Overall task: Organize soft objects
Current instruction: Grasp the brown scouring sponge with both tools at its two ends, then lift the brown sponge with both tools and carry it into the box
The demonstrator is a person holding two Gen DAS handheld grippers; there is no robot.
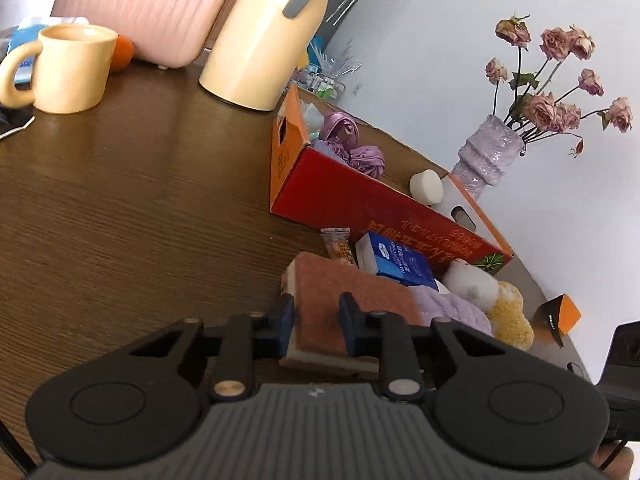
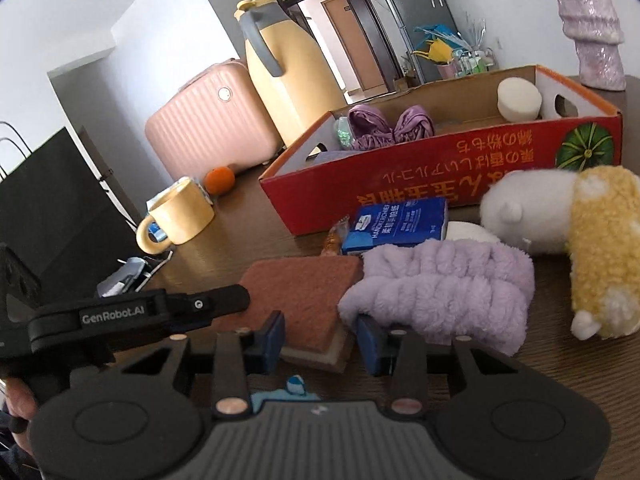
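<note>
A brown scouring sponge (image 1: 344, 300) lies on the dark wooden table, and my left gripper (image 1: 318, 320) has its jaws against both sides of it, shut on it. The sponge also shows in the right wrist view (image 2: 308, 292), where my right gripper (image 2: 320, 340) stands open around its near corner. Beside it lie a fluffy purple headband (image 2: 440, 292), a white and yellow plush toy (image 2: 568, 232), and a blue tissue pack (image 2: 396, 220). A red cardboard box (image 2: 460, 168) holds purple scrunchies (image 2: 388, 124) and a white round sponge (image 2: 518, 100).
A yellow mug (image 1: 68, 68), a yellow thermos jug (image 1: 264, 40), a pink case (image 1: 148, 4) and an orange (image 2: 219, 180) stand on the far side of the table. A purple vase (image 1: 484, 156) of dried roses stands behind the box. A snack packet (image 1: 340, 246) lies by the tissue pack.
</note>
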